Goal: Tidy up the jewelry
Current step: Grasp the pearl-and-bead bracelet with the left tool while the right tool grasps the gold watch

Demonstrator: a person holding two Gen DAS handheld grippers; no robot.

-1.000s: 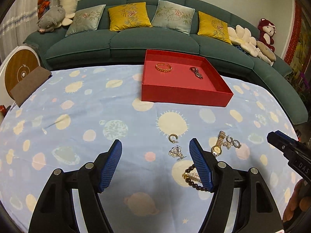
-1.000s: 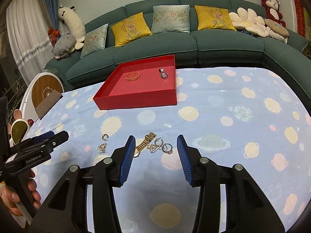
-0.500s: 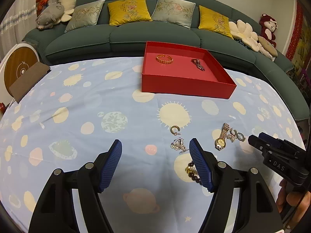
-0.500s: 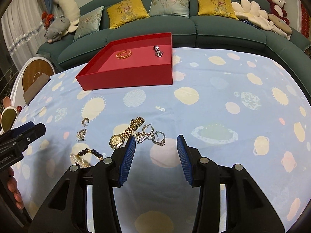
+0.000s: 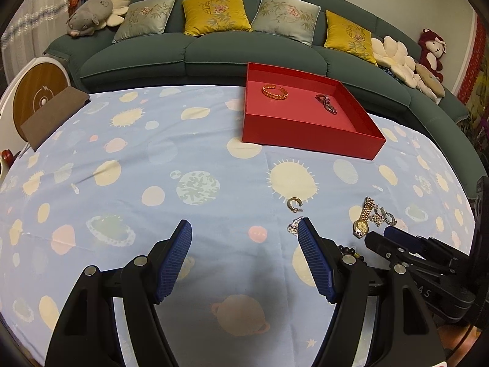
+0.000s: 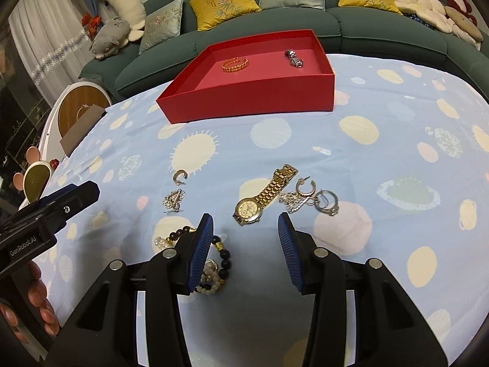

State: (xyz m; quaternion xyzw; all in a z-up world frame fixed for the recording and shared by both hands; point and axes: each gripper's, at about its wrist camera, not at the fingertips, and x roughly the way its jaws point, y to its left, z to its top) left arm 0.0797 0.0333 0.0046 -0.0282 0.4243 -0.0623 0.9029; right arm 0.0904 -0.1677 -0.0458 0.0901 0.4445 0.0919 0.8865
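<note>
Now the right gripper [image 6: 246,224] hovers open just near the gold watch [image 6: 248,209]; the left gripper [image 5: 244,234] gapes empty.

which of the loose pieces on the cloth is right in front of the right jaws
The gold watch, dial towards the open right gripper. The beaded bracelets lie partly behind its left finger; the silver rings lie farther right.

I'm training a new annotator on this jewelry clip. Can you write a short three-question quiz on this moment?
1. True or false: the red tray already holds two pieces.
2. Which piece lies nearest the right gripper? A gold watch B gold bracelet C hoop earring
3. Fill in: the left gripper holds ____.

Key: 1 true (bracelet and a silver piece); 2 A; 3 nothing, jaws open.
</note>
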